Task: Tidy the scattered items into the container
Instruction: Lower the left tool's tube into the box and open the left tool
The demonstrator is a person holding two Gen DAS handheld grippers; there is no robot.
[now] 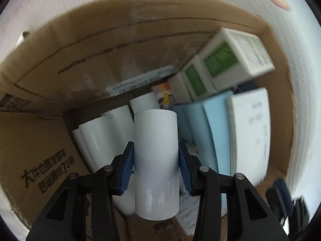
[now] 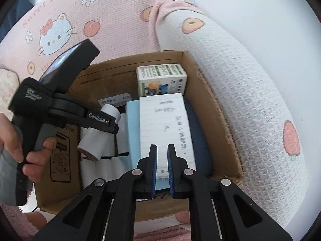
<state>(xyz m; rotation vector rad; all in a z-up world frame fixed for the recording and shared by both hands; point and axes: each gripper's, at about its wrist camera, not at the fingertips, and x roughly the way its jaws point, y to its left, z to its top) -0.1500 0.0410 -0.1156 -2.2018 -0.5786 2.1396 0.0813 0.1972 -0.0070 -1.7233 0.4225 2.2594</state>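
My left gripper (image 1: pixel 156 167) is shut on a white paper roll (image 1: pixel 156 160) and holds it inside the open cardboard box (image 1: pixel 80 60), over several other white rolls (image 1: pixel 100 134). In the right wrist view the left gripper (image 2: pixel 96 132) holds the roll (image 2: pixel 94 140) at the box's left side. My right gripper (image 2: pixel 162 168) is above the box's near edge, over a lined notepad (image 2: pixel 164 124). Its jaws are nearly closed with a narrow gap and nothing between them.
The box (image 2: pixel 212 100) also holds a light blue book (image 2: pixel 133 124), green-and-white cartons (image 2: pixel 162 80) (image 1: pixel 230 58) and a dark blue item (image 2: pixel 198 136). It sits on a pink cartoon-print sheet (image 2: pixel 112 20), next to a white rolled quilt (image 2: pixel 240 92).
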